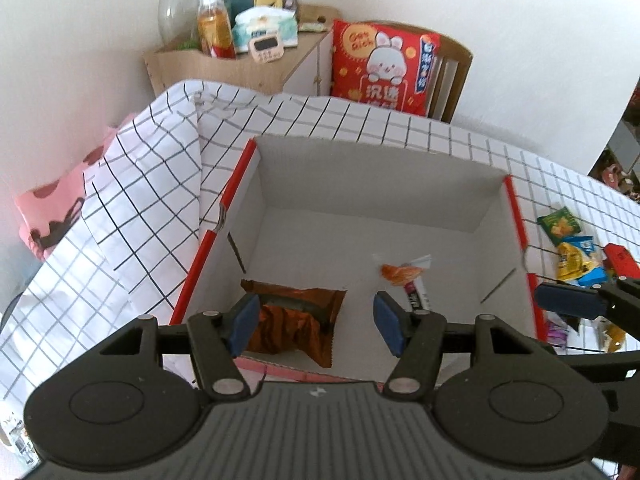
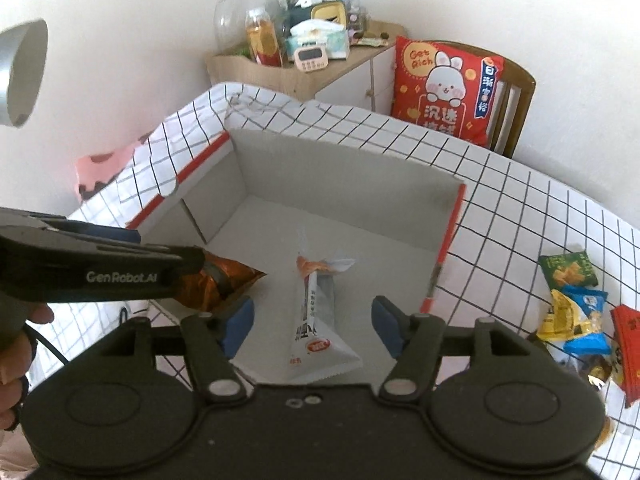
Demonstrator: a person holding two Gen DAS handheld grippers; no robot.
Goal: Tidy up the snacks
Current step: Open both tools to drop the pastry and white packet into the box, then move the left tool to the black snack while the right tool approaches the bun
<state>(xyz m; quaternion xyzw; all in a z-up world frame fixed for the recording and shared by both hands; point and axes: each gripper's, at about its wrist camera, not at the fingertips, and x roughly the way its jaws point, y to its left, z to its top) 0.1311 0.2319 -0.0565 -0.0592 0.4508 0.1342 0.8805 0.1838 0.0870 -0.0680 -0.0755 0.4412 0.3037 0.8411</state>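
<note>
Both grippers are hovering over the open white box (image 1: 372, 216) with their blue pads spread wide and nothing between them. Left gripper (image 1: 316, 322) is pointing down at the box's near left corner, where an orange-brown snack bag (image 1: 296, 320) is lying on the floor of the box, showing between and just beyond the pads without either pad closing on it. Right gripper (image 2: 312, 326) is hanging over the near middle of the box, and a white stick-shaped snack packet (image 2: 316, 320) with an orange twisted end is lying on the box floor below its gap, again untouched as far as the view shows.

Outward from there, the box is sitting on a table under a black-and-white grid cloth (image 2: 500, 208), its red-edged walls standing up on the sides. From the right wrist view, at about three to four o'clock of the box and well apart from it, a loose cluster of snacks is waiting on the cloth: a green packet (image 2: 568, 270), a yellow-and-blue packet (image 2: 576, 318), a red packet (image 2: 628, 344) and some smaller wrapped pieces beneath them that are too jumbled to count.

Judging by this, the job is looking under way but less than half done: two items are resting inside the box, while at least three, probably more, are lying outside. Whichever gripper goes next will likely be reaching toward that right-hand cluster, the right one being nearer to it.
</note>
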